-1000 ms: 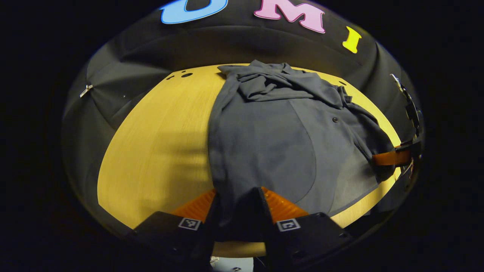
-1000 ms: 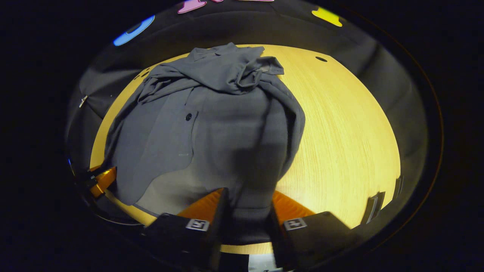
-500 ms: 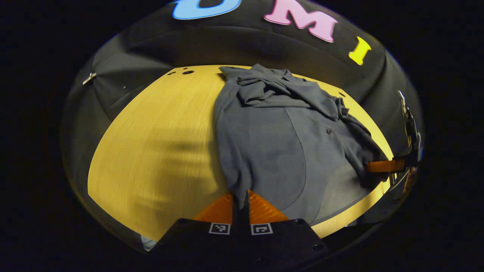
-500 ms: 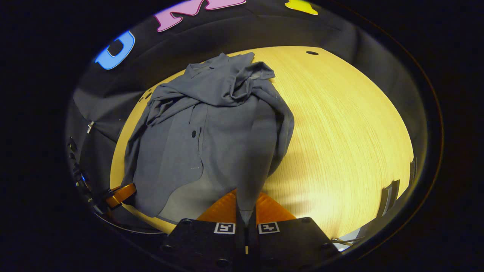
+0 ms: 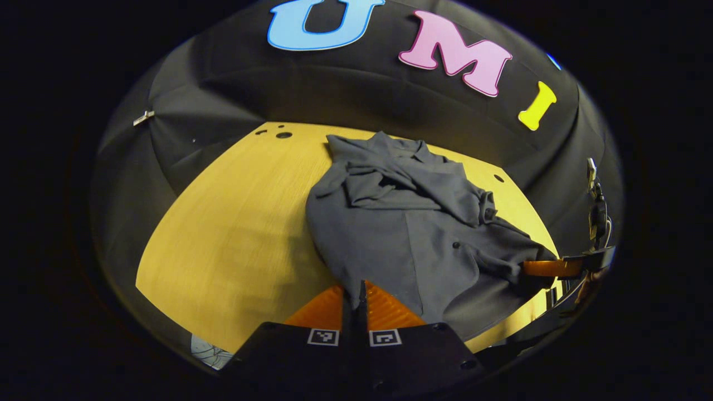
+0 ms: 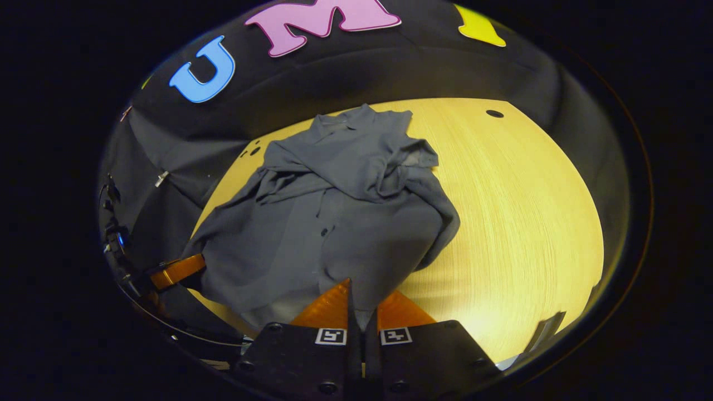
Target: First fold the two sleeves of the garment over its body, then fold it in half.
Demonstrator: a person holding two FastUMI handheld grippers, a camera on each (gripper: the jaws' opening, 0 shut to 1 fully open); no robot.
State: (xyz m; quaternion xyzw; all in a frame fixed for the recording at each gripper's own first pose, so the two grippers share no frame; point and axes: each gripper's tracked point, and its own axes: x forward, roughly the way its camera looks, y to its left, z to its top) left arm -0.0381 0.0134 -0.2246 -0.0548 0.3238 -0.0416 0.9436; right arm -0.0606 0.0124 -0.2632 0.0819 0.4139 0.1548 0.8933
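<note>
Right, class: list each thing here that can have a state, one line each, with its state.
Shirt: sleeves folded over its body, near hem lifted at two corners.
Left gripper: shut on the shirt's hem.
Right gripper: shut on the shirt's hem.
Table: bearing the shirt.

Desk (image 5: 223,234): pale wood top with fine straight grain, lit from above. Small dark round holes (image 5: 283,135) near its far edge, another hole (image 6: 494,113) at the far corner. Black cloth wall (image 5: 345,89) behind, held by a metal clip (image 5: 143,117).
</note>
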